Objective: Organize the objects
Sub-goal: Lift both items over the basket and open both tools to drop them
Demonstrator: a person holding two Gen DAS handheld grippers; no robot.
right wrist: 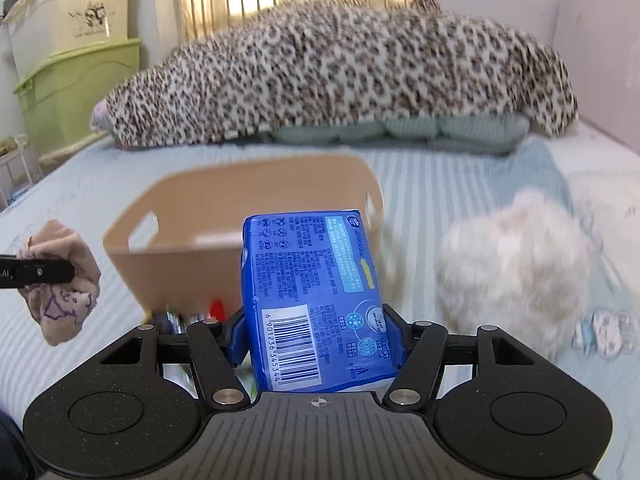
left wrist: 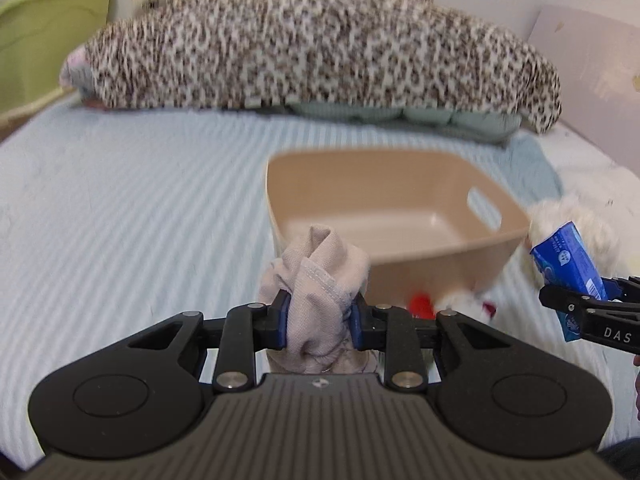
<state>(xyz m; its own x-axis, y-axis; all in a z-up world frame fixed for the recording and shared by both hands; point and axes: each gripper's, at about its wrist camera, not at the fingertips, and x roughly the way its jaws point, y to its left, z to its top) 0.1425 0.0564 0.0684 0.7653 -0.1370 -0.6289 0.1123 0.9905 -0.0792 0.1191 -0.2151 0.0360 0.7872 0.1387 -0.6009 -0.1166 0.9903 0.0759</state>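
left gripper clamps beige cloth; right gripper clamps blue packet.

Smooth matt beige plastic bin; soft knit cloth sock; glossy blue film tissue pack; ribbed cloth bed cover; fluffy white plush.

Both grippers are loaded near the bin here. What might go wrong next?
1. The beige cloth hangs loosely below the left gripper and may snag the tan bin rim.
2. The blue pack sits tilted in the right gripper and might slip.
3. Both grippers may crowd each other at the bin.
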